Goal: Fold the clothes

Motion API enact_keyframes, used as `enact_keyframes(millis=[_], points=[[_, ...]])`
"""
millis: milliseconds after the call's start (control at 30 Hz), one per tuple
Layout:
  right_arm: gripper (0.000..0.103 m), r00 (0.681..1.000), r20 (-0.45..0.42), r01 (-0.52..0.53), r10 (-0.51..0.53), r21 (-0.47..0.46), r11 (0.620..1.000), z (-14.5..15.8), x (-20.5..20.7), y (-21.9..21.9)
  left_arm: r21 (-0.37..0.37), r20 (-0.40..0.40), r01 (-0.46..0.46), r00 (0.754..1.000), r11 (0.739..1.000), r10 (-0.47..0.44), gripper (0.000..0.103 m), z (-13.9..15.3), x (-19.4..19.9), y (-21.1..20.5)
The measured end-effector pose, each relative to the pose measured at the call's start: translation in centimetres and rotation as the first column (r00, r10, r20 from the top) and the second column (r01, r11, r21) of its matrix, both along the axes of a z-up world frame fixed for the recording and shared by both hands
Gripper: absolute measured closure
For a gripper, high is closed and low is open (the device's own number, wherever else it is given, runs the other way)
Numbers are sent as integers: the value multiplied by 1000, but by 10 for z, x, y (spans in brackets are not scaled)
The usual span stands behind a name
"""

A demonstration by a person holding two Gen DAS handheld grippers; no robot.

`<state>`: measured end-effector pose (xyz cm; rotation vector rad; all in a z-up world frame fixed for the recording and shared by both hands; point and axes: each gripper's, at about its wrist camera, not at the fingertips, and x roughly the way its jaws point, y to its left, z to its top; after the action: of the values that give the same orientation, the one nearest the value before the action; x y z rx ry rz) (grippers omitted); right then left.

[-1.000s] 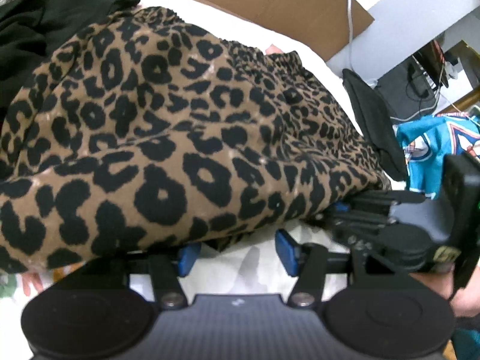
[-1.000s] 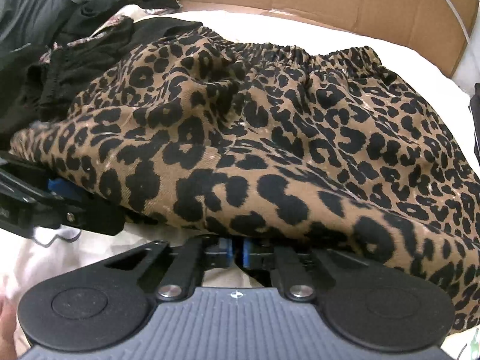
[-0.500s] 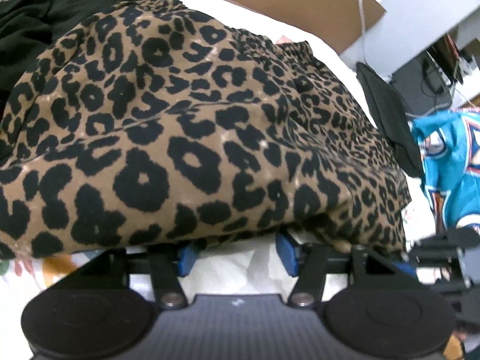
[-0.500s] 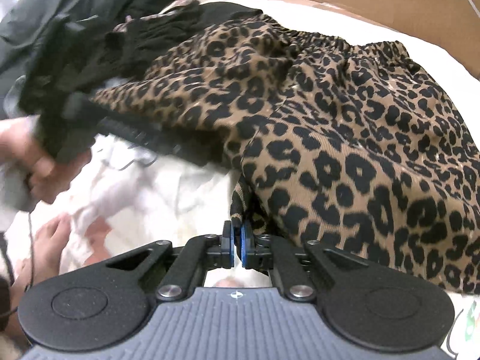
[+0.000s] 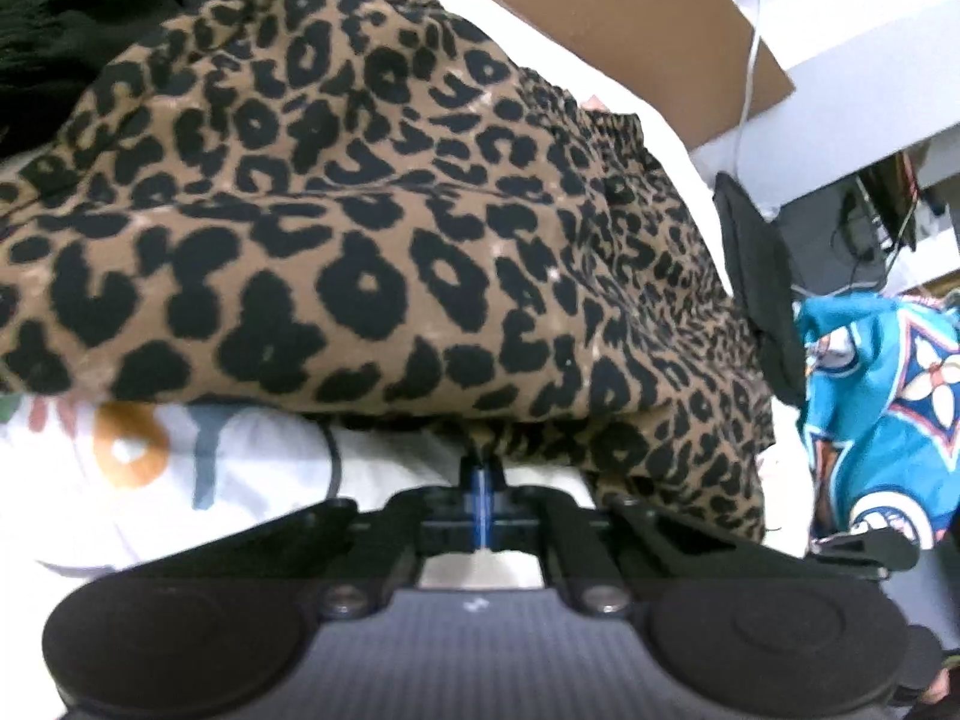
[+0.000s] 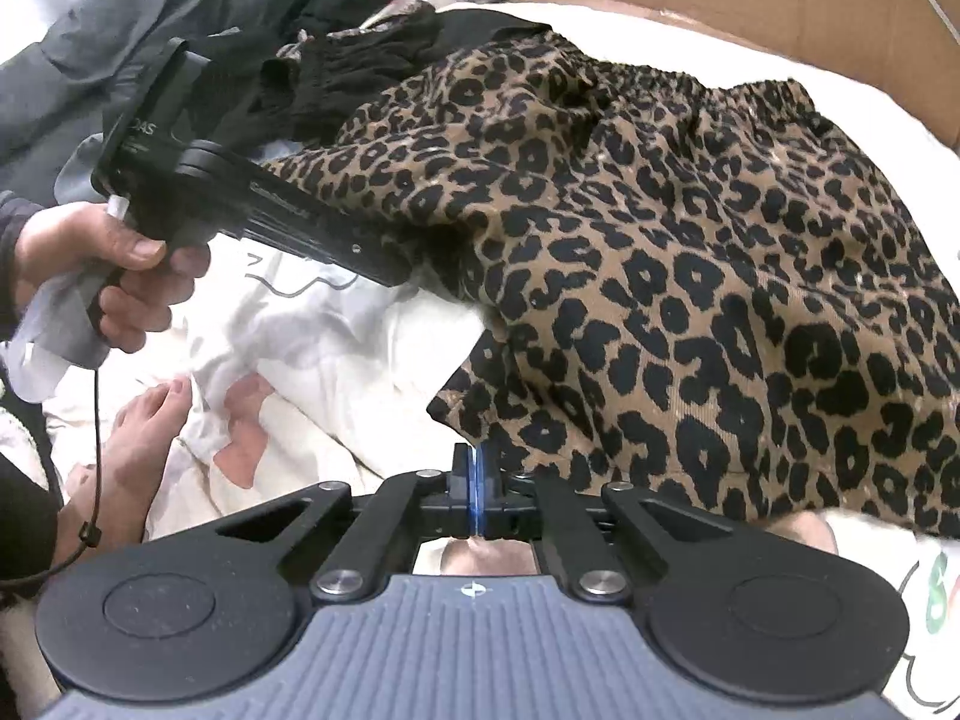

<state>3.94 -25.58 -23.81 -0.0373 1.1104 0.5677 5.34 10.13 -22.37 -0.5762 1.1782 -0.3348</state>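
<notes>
Both claws are clamped on the skirt (image 6: 690, 276) hem at the bed's (image 6: 336, 348) near edge: left gripper (image 5: 480, 474), right gripper (image 6: 474, 468).

On the black body of my left tongs (image 6: 420, 267), seen from my right wrist, pale letters read "DAS"; whatever comes before them is cut off, and the smaller print below is too blurred to read. Coloured letter-like shapes on the white sheet (image 5: 198, 480) stay unreadable.
</notes>
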Motion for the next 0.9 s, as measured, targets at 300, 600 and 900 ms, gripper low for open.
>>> enact_keyframes(millis=[300, 600, 900], points=[[53, 999, 28, 31, -31, 14, 999, 5, 14, 12, 124, 7, 80, 997, 989, -81, 88, 5, -6, -2], [53, 998, -4, 62, -62, -53, 997, -30, 32, 32, 216, 94, 133, 983, 967, -156, 63, 2, 1, -21], [99, 1000, 0, -8, 8, -95, 995, -28, 24, 35, 149, 165, 225, 954, 963, -248, 101, 14, -1, -27]])
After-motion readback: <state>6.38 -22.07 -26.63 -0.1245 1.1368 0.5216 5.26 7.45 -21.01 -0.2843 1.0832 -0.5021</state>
